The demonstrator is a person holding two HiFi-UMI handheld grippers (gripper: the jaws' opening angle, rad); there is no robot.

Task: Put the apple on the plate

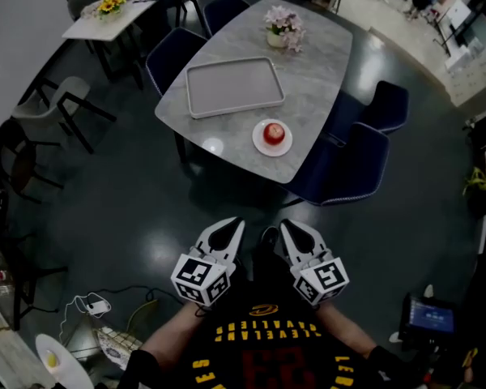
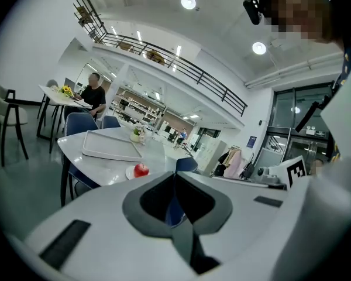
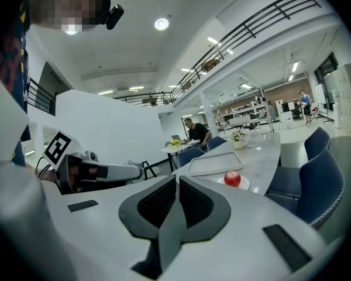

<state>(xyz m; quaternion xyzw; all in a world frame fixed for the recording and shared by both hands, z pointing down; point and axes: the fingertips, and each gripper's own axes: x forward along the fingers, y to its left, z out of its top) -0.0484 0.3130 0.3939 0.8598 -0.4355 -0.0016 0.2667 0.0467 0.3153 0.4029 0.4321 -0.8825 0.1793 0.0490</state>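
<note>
A red apple point(image 1: 274, 132) sits on a small white plate point(image 1: 260, 145) near the front edge of a grey marble table point(image 1: 308, 79). The apple point(image 2: 141, 169) on its plate point(image 2: 130, 174) shows small in the left gripper view, and the apple point(image 3: 232, 178) on the plate point(image 3: 243, 185) shows in the right gripper view too. My left gripper point(image 1: 237, 224) and right gripper point(image 1: 285, 226) hang side by side over the dark floor, well short of the table. Both are shut with nothing between their jaws.
A grey tray point(image 1: 234, 87) lies on the table behind the plate, with a flower pot point(image 1: 280, 31) beyond it. Dark blue chairs point(image 1: 348, 168) ring the table. A second table point(image 1: 113, 14) with a seated person stands far left. Cables point(image 1: 93, 305) lie on the floor at lower left.
</note>
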